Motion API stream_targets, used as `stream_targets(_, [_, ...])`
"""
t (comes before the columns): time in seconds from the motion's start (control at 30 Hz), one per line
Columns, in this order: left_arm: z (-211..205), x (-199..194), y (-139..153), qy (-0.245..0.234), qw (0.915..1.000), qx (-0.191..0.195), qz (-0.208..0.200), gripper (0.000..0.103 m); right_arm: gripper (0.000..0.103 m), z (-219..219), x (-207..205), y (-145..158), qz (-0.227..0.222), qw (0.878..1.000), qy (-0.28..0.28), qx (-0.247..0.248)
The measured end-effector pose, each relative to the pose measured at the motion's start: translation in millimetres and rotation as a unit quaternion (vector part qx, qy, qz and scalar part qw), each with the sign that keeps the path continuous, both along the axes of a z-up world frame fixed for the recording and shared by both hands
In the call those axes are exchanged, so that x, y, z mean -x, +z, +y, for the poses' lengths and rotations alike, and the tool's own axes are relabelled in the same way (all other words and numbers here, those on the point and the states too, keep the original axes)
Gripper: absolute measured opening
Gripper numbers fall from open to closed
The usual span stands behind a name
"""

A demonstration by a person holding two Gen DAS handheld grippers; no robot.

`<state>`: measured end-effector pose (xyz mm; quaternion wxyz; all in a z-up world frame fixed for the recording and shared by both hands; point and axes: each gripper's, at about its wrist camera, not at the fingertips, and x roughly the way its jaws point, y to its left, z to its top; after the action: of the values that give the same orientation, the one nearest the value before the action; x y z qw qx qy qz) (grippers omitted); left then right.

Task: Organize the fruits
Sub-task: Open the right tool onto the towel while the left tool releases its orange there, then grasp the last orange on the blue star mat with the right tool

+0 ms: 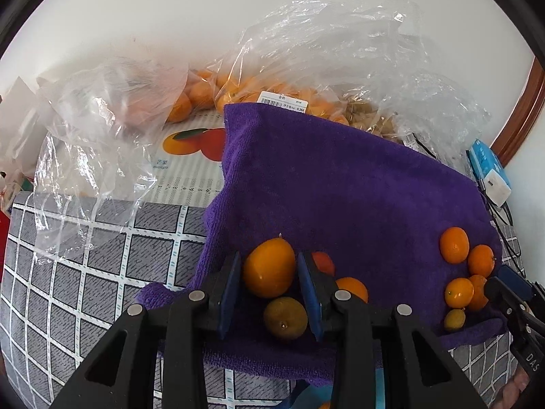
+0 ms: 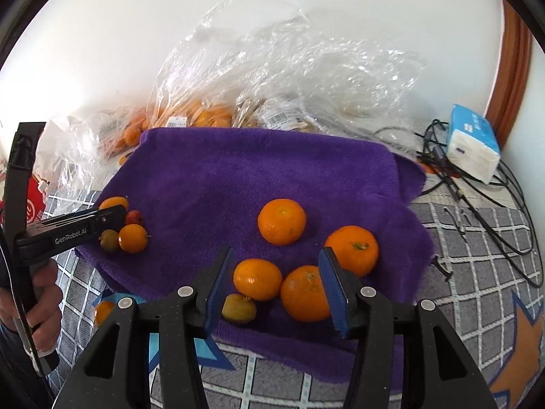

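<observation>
A purple towel [image 1: 340, 187] [image 2: 238, 170] lies on the checked tablecloth with two clusters of small citrus on it. My left gripper [image 1: 269, 259] [image 2: 112, 213] is open over the left cluster. An orange kumquat [image 1: 269, 267] sits on the towel between its blue pads, with slim gaps on both sides, and a greenish fruit [image 1: 285, 318] lies nearer the camera. My right gripper [image 2: 276, 252] [image 1: 500, 281] is open over the right cluster. An orange fruit [image 2: 258, 279], a greenish one [image 2: 239, 308] and a larger mandarin [image 2: 303, 293] lie between its pads. Two mandarins [image 2: 282, 221] lie just beyond.
Crumpled clear plastic bags [image 1: 102, 119] [image 2: 289, 78] holding oranges line the wall behind the towel. A blue tissue pack [image 2: 473, 146] and black cables [image 2: 494, 211] lie at the right. A hand [image 2: 44, 293] grips the left handle. One orange [image 2: 104, 312] lies off the towel.
</observation>
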<state>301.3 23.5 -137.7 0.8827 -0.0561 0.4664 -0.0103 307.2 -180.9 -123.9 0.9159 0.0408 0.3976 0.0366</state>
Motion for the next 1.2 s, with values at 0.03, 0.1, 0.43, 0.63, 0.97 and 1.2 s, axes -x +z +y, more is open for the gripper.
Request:
stream_targets(0.03, [1,3,3,0.000,1.0000,0.002,-0.004,0.040,0.051,0,5,3,-0.004,1.000,-0.005,0.003])
stream_targets(0.1, [4,13,12,-0.001,0.9998,0.011,-0.016,0.046,0.053,0,13,6,-0.010,1.000,-0.014,0.007])
stream_targets(0.43, [41,83,29,0.018,0.9983,0.012,-0.054,0.052,0.056,28,60,18,-0.048,0.998,-0.034,0.019])
stream_targets(0.63, [80,119,12,0.051,0.9973,0.012,-0.053,0.052,0.056,51,75,7,-0.028,1.000,0.001,-0.013])
stream_targets(0.97, [112,150,-25,0.065,0.9967,0.019,-0.045,0.052,0.048,99,93,-25,-0.005,0.999,0.041,-0.010])
stream_targets(1.2, [115,154,-26,0.056,0.9963,0.025,-0.059,0.052,0.048,134,80,-29,-0.010,0.997,0.073,-0.011])
